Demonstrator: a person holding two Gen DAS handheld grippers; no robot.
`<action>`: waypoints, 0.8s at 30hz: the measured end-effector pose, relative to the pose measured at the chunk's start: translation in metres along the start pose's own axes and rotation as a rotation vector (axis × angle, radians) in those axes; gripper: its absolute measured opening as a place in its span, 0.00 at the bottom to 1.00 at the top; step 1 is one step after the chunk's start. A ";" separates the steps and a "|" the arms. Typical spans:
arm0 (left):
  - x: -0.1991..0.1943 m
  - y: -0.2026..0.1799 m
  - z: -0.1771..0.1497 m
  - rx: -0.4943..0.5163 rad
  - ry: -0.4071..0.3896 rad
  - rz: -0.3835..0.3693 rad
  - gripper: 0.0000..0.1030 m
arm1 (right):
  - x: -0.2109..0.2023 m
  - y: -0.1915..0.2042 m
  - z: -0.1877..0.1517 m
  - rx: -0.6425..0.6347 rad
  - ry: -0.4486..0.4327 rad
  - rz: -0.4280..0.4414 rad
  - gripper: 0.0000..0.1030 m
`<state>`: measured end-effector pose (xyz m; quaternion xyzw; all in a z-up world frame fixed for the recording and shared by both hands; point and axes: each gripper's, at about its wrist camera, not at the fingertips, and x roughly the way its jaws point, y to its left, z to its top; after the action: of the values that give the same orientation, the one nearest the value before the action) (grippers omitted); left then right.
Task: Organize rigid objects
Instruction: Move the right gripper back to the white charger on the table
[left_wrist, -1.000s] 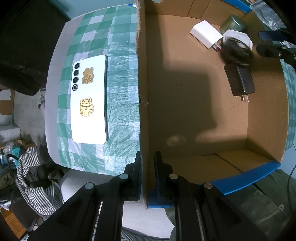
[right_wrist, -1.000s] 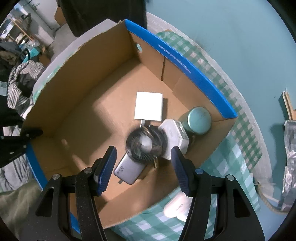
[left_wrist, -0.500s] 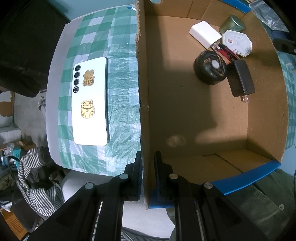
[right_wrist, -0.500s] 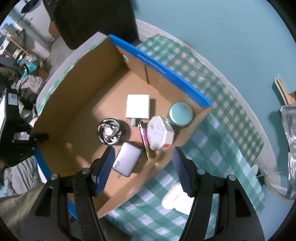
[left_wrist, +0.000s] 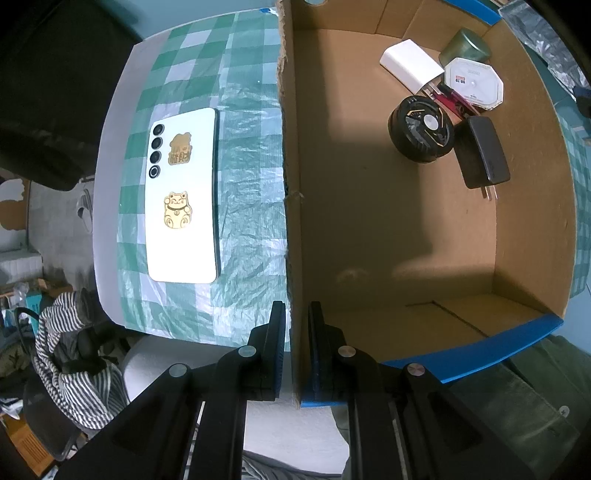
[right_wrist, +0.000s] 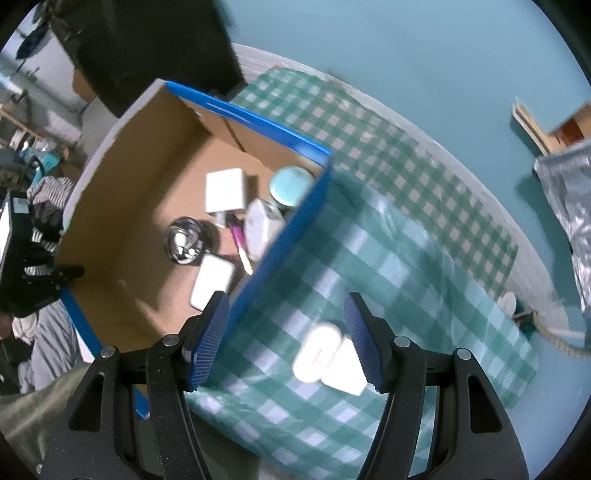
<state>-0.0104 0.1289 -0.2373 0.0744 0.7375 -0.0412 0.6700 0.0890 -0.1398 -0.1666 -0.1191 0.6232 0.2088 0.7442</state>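
My left gripper (left_wrist: 295, 347) is shut on the near side wall of the cardboard box (left_wrist: 291, 155) and points straight down. Inside the box's far corner lie a black round object (left_wrist: 421, 133), a black charger (left_wrist: 482, 157), a white charger (left_wrist: 410, 64), a white octagonal box (left_wrist: 474, 83) and a green tin (left_wrist: 465, 46). A white phone (left_wrist: 183, 195) with gold cat stickers lies on the checked cloth left of the box. My right gripper (right_wrist: 288, 343) hangs open outside the box, above a blurred white case (right_wrist: 325, 356) on the cloth.
The blue-edged box rim (right_wrist: 280, 240) runs just left of my right fingers. The green checked tablecloth (right_wrist: 406, 229) ends at the table edge; a silver bag (right_wrist: 569, 192) lies far right. Striped clothing (left_wrist: 70, 354) sits below the table's near left edge.
My right gripper left the black round object in the box, then rose and moved out over the box wall to the cloth. The left gripper and box stayed put.
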 end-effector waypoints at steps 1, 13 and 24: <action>0.000 0.000 0.000 0.001 0.000 -0.001 0.12 | 0.001 -0.005 -0.003 0.013 0.005 -0.001 0.63; 0.000 -0.004 -0.003 0.012 -0.002 0.004 0.12 | 0.023 -0.050 -0.033 0.155 0.046 -0.016 0.63; 0.000 -0.005 -0.003 0.009 -0.002 0.004 0.12 | 0.069 -0.089 -0.059 0.329 0.119 0.040 0.63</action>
<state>-0.0137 0.1247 -0.2370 0.0789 0.7365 -0.0434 0.6704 0.0874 -0.2326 -0.2533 0.0045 0.6941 0.1116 0.7111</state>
